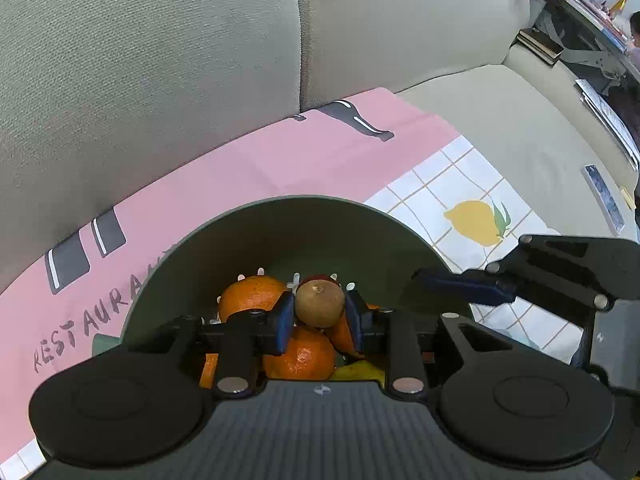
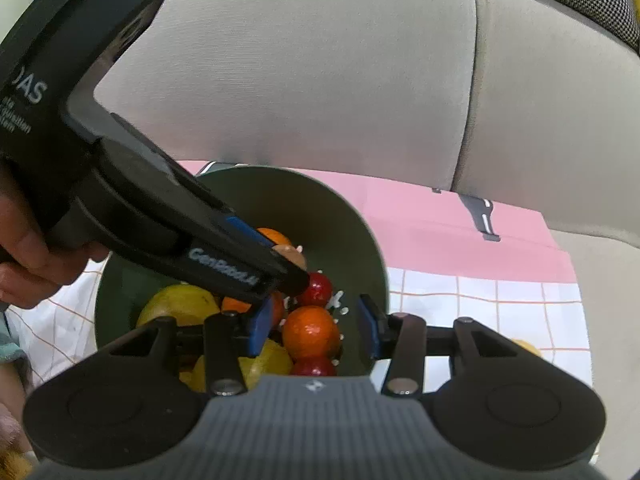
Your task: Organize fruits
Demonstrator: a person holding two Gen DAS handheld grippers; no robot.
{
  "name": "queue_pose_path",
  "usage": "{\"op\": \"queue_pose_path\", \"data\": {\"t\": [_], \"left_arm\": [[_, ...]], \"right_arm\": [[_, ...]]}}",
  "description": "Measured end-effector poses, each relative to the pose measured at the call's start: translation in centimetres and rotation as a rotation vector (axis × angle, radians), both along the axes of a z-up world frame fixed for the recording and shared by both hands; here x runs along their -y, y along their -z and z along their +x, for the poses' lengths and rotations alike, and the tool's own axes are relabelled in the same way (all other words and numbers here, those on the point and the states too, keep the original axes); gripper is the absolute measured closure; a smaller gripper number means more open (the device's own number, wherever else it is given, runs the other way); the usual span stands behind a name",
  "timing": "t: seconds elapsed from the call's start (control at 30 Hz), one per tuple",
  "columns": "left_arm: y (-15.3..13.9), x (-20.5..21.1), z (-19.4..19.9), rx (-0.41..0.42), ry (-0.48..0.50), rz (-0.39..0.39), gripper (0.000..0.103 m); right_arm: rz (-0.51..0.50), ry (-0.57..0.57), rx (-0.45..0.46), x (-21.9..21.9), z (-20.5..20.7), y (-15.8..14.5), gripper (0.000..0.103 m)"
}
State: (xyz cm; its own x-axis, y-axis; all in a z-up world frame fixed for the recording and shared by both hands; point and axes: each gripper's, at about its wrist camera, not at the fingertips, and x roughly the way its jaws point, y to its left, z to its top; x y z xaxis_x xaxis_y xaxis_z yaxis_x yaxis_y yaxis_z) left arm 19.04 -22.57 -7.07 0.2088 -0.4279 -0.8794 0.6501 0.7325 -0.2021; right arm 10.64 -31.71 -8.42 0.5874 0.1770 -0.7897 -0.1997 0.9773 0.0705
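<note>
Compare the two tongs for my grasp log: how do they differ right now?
The left tongs are shut on a small round brown fruit; the right tongs are open and hold nothing. The left tongs reach farther into the dark green bowl; the right tongs sit nearer its rim. Both hover over the bowl.

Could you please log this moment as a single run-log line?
left tool: shut on brown fruit | right tool: open, empty | both over green bowl | bowl holds oranges, yellow and red fruit

A grey sofa seat (image 1: 500, 120) carries a pink-and-checked cloth (image 1: 280, 160), with a green bowl (image 1: 280, 220) on it.
</note>
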Motion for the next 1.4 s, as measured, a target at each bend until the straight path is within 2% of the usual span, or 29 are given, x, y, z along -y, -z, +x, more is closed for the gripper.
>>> {"op": "queue_pose_path", "data": {"t": [0.07, 0.17, 0.2, 0.43, 0.5, 0.67, 0.8, 0.9, 1.0, 1.1, 1.23, 1.4], "left_arm": [[-0.1, 0.1, 0.0, -0.004, 0.001, 0.009, 0.063], [-0.6, -0.2, -0.4, 0.009, 0.005, 0.018, 0.047], [-0.9, -0.3, -0.6, 0.024, 0.005, 0.022, 0.045], [-4.8, -2.9, -1.6, 0.114, -0.043, -0.014, 0.045], [-6.4, -4.2, -2.1, 0.167, -0.065, -0.020, 0.043], [-10.5, -7.6, -3.9, 0.314, -0.124, -0.022, 0.041], [-14.0, -10.6, -6.5, 0.468, -0.161, -0.032, 0.028], [-15.8, -12.2, -8.7, 0.579, -0.187, -0.019, 0.019], [-17.1, -13.7, -10.6, 0.647, -0.214, -0.017, 0.015], [-17.9, -15.3, -12.2, 0.669, -0.258, -0.042, 0.014], [-17.9, -17.5, -13.8, 0.680, -0.345, -0.065, 0.014], [-16.9, -19.5, -15.6, 0.690, -0.440, -0.020, 0.014]], "right_arm": [[0.000, -0.001, -0.003, 0.1, 0.2, -0.1, 0.060], [0.000, -0.002, -0.003, -0.2, 0.1, -0.1, 0.059], [0.001, -0.002, -0.003, -0.2, 0.1, -0.2, 0.058], [0.013, 0.022, 0.028, -0.6, 0.0, -1.6, 0.047], [0.019, 0.029, 0.046, -0.8, 0.0, -2.6, 0.041], [0.056, 0.026, 0.107, -1.4, -0.6, -5.7, 0.035], [0.071, 0.045, 0.156, -2.7, -1.9, -8.6, 0.019], [0.105, 0.057, 0.177, -3.3, -3.2, -10.4, 0.014], [0.118, 0.081, 0.195, -4.1, -4.8, -12.1, 0.009], [0.124, 0.102, 0.211, -5.2, -6.0, -14.0, 0.004], [0.090, 0.115, 0.237, -6.9, -7.8, -14.9, 0.004], [0.065, 0.109, 0.257, -9.2, -9.9, -14.8, 0.004]]}}
